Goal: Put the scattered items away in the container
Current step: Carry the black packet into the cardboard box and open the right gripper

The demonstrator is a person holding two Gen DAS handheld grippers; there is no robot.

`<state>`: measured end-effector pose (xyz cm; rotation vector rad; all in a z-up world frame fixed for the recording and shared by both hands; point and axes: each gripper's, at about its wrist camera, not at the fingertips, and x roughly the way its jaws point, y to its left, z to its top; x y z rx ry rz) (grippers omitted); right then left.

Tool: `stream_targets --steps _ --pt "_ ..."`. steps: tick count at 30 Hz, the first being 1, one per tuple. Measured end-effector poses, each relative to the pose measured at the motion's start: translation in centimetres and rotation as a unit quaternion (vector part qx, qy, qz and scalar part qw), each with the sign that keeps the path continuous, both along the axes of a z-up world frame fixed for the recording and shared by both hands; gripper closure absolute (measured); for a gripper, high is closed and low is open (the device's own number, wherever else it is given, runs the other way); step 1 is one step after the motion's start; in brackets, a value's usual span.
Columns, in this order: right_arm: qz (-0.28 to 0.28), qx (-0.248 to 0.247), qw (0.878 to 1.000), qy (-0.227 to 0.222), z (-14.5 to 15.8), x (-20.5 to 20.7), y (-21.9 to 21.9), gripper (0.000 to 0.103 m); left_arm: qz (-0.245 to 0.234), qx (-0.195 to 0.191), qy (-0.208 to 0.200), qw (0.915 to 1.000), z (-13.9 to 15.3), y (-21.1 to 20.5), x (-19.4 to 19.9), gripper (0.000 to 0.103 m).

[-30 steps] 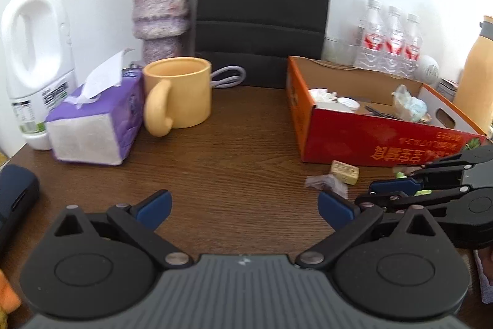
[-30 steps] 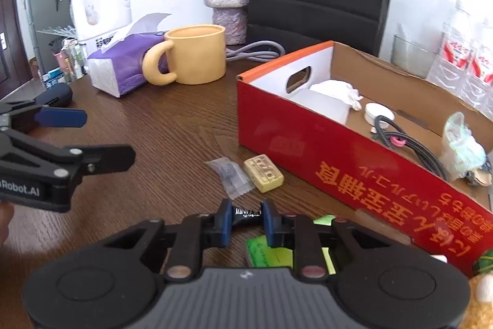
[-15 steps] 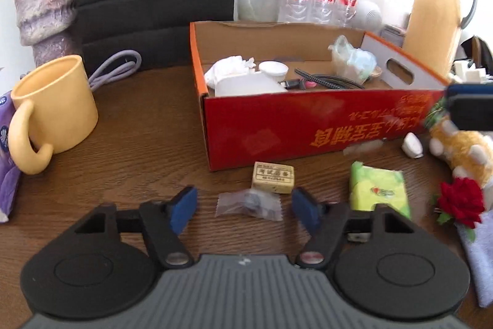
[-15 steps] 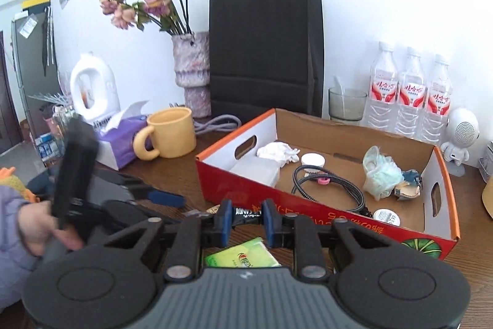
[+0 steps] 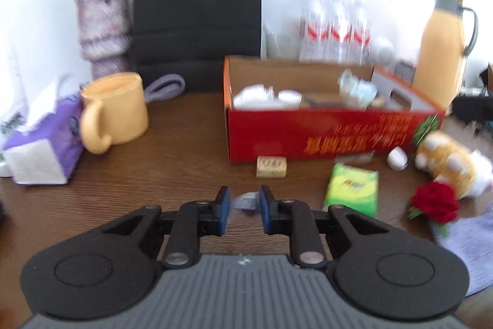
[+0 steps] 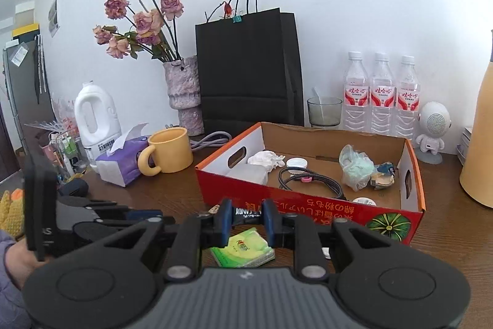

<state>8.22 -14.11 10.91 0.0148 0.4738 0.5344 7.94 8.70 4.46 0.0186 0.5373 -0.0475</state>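
The red cardboard box (image 5: 308, 137) (image 6: 308, 205) stands open on the brown table with several small items inside. In the left wrist view my left gripper (image 5: 243, 202) is low at the table, its jaws closing, and a small clear plastic bag (image 5: 245, 202) is pinched between the blue pads. A tan little box (image 5: 271, 167), a green tissue pack (image 5: 351, 188) (image 6: 243, 247), a white cap (image 5: 397, 159), a plush toy (image 5: 446, 165) and a red rose (image 5: 436, 202) lie in front of the red box. My right gripper (image 6: 246, 213) is shut on a black candy packet (image 6: 246, 211), raised before the box's front wall.
A yellow mug (image 5: 117, 110) and a purple tissue pack (image 5: 43, 150) stand left of the box. Behind are a vase (image 6: 183, 94), a black paper bag (image 6: 246, 67), water bottles (image 6: 382, 94) and a yellow flask (image 5: 440, 48). Grey cloth (image 5: 468, 236) lies at the right edge.
My left gripper swung right over the clear bag and its wide-open jaws came together on it. My right gripper rose from the table with the candy packet, up beside the box.
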Motion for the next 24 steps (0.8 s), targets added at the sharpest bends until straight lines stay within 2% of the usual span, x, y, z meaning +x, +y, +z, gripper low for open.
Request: stream_targets --steps 3,8,15,21,24 --pt "-0.022 0.016 1.000 -0.003 -0.2 -2.4 -0.6 0.083 0.011 -0.006 -0.052 0.9986 2.0 -1.5 -4.3 0.082" --pt "-0.071 0.045 0.996 -0.008 -1.8 -7.4 -1.6 0.083 0.033 -0.008 -0.072 0.9968 2.3 -4.6 -9.4 0.081" --pt "-0.118 0.017 0.991 -0.054 -3.1 -14.1 -2.3 0.082 0.018 -0.007 -0.097 0.9951 2.0 -7.1 -14.8 0.081" --pt "-0.148 0.006 0.985 -0.090 -4.3 -18.6 -1.7 0.082 0.025 0.023 -0.158 0.9869 2.2 -9.3 -19.3 0.081" --pt "-0.155 0.014 0.982 -0.104 -4.3 -19.9 -1.7 0.082 0.025 0.015 -0.159 0.9869 2.5 -9.7 -20.0 0.081"
